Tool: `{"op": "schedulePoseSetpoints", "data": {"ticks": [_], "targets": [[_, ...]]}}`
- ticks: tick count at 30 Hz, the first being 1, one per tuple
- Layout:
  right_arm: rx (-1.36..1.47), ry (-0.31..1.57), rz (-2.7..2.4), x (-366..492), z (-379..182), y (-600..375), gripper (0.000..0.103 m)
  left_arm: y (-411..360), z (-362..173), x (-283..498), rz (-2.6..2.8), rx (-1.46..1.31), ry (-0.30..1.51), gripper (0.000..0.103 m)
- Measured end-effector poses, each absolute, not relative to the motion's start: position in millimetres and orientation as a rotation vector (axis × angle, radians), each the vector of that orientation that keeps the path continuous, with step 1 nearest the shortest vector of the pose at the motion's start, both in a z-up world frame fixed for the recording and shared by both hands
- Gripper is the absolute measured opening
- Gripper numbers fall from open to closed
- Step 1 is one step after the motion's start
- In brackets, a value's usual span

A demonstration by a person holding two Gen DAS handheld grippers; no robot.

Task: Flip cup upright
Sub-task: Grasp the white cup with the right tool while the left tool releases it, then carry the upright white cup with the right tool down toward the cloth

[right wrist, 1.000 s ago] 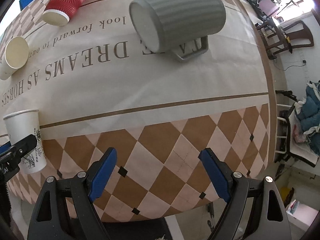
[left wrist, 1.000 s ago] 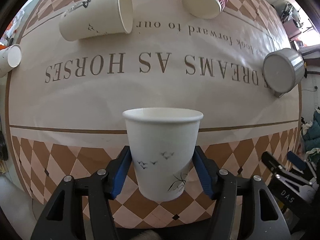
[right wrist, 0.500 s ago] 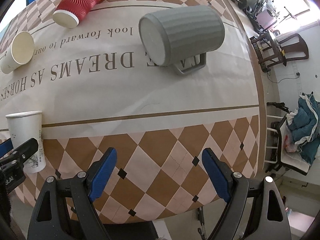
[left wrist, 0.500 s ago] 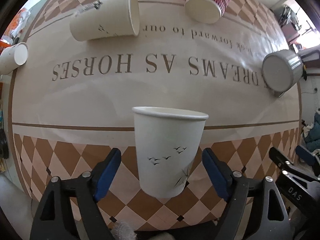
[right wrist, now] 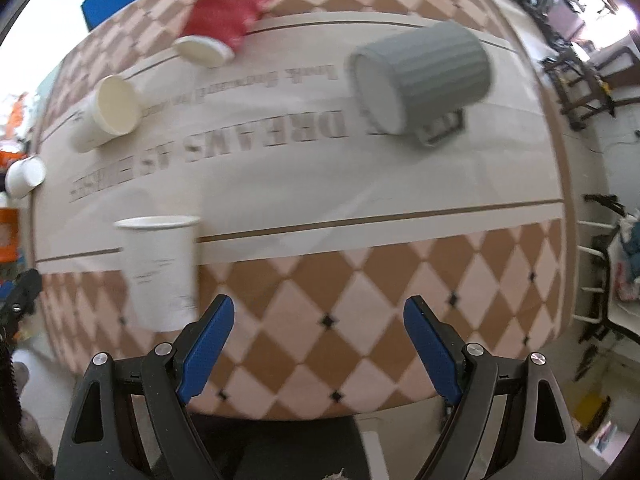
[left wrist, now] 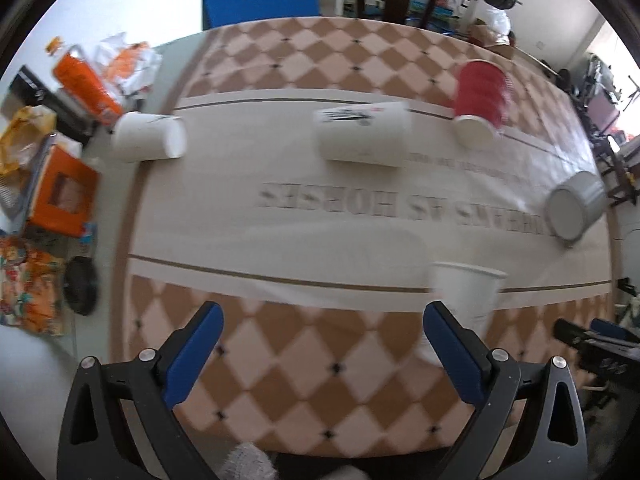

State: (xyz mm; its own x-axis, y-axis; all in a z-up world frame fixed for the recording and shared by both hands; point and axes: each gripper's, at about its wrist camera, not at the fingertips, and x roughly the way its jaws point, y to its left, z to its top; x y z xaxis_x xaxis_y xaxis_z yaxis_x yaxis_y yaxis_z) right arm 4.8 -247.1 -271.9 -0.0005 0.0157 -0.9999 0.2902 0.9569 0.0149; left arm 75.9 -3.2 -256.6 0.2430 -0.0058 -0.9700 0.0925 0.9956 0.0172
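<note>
Left claw [left wrist: 322, 350] wide open, nothing between its blue pads, touching nothing; the upright white paper cup [left wrist: 466, 294] stands just beside its right finger, outside the gap, on the checkered band near the surface's [left wrist: 280, 360] near edge. Right claw [right wrist: 316, 346] also wide open and empty, hanging over the same near edge, with that cup [right wrist: 160, 272] just outside its left finger. Lying on their sides toward the far edge: red ribbed cup [right wrist: 228, 12], grey mug [right wrist: 420, 80], cream-lined paper cup [right wrist: 106, 114]; a small white cup [right wrist: 24, 176] at the left edge.
</note>
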Motion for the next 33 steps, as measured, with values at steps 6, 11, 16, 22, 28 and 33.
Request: {"op": "schedulePoseSetpoints", "data": {"ticks": [6, 11, 16, 22, 28, 33], "targets": [[0.292, 1.585, -0.109, 20, -284, -206, 0.088, 37, -291, 77, 0.045, 0.036, 1.382, 0.102], [0.322, 1.606, -0.088, 32, -299, -186, 0.088, 48, -315, 73, 0.104, 0.053, 1.424, 0.102], [0.318, 1.635, -0.080, 47, -314, -170, 0.087, 51, -328, 68, 0.102, 0.054, 1.445, 0.102], [0.205, 1.658, -0.063, 58, -326, -146, 0.063, 51, -334, 68, 0.093, 0.066, 1.452, 0.102], [0.123, 1.658, -0.050, 60, -328, -133, 0.063, 48, -340, 68, 0.090, 0.072, 1.472, 0.102], [0.092, 1.655, -0.050, 69, -327, -127, 0.075, 48, -346, 73, 0.076, 0.071, 1.483, 0.102]]}}
